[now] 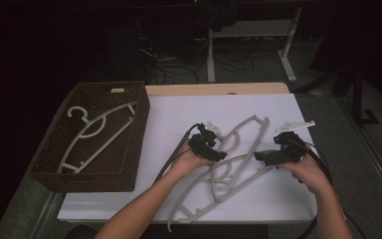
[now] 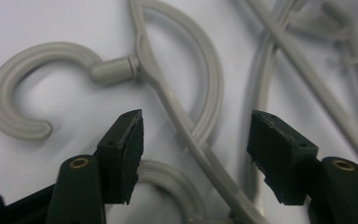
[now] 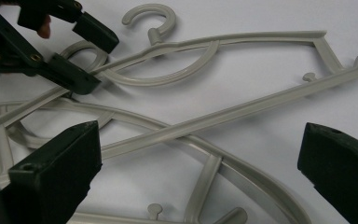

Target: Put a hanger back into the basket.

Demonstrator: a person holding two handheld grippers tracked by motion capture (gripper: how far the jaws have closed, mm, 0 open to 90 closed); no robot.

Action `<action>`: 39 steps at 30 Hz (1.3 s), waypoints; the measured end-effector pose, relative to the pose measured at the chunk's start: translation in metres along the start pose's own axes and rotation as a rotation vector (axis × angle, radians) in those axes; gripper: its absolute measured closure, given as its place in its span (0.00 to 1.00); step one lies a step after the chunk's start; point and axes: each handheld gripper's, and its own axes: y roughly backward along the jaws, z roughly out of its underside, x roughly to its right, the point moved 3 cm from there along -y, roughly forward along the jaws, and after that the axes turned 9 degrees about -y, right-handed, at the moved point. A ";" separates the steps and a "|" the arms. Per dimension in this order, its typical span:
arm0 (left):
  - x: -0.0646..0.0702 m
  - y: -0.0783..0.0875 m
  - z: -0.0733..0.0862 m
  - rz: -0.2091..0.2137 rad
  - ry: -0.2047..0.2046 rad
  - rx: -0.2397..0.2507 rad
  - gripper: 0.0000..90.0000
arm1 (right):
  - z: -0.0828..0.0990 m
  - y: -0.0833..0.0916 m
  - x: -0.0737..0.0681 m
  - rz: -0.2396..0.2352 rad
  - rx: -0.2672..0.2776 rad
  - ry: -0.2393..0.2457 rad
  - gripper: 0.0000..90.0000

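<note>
High view shows a white tabletop (image 1: 179, 114) with a brown basket (image 1: 54, 172) at the left of the frame. One grey hanger (image 1: 97, 134) already lies inside the basket. Two more hangers lie crossed over each other in the middle of the frame. The work looks like putting hangers into the basket, one at a time.

The left tool (image 1: 213, 147) is low over the top hanger (image 1: 243, 134), near its hook end. In the left tool view its two black jaws stand partly apart, with the hanger's thin bar (image 2: 186, 135) between them. The pads do not press on the bar, so nothing is held. The hook (image 2: 25, 88) curls at the upper left of that frame, just beside the left jaw.

The right tool (image 1: 264, 155) sits at the right of the high view, close to the other hanger (image 1: 214, 191). In the right tool view its jaws are wide apart, and nothing is between the pads. Both hangers lie flat under it.

I think the step in hand is grabbing the top hanger. Next, the left tool should close on the bar until the pads squeeze it. Then it should lift slowly, because the hangers cross and the lower one may catch and come along. The right tool could hold the lower hanger down.
</note>
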 end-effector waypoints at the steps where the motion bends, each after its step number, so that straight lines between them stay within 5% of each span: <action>1: 0.000 -0.002 0.001 -0.003 -0.005 -0.010 0.42 | 0.000 0.000 0.000 0.000 0.000 0.000 0.00; 10: 0.007 -0.010 0.001 -0.065 -0.061 -0.051 0.63 | 0.000 0.000 0.000 0.000 0.000 0.000 0.00; 19: 0.002 -0.010 0.000 -0.072 -0.053 -0.066 0.79 | -0.001 -0.001 -0.002 -0.003 -0.001 0.004 0.00; 25: -0.003 -0.009 0.000 -0.076 -0.021 -0.063 0.90 | -0.002 0.000 -0.003 -0.004 0.002 0.006 0.00; 33: -0.009 -0.006 0.001 -0.056 0.023 -0.060 0.91 | -0.003 0.002 -0.004 -0.010 0.009 0.007 0.00; 39: -0.027 0.014 -0.004 -0.055 0.062 -0.040 0.91 | -0.006 0.009 -0.007 -0.016 0.031 0.013 0.00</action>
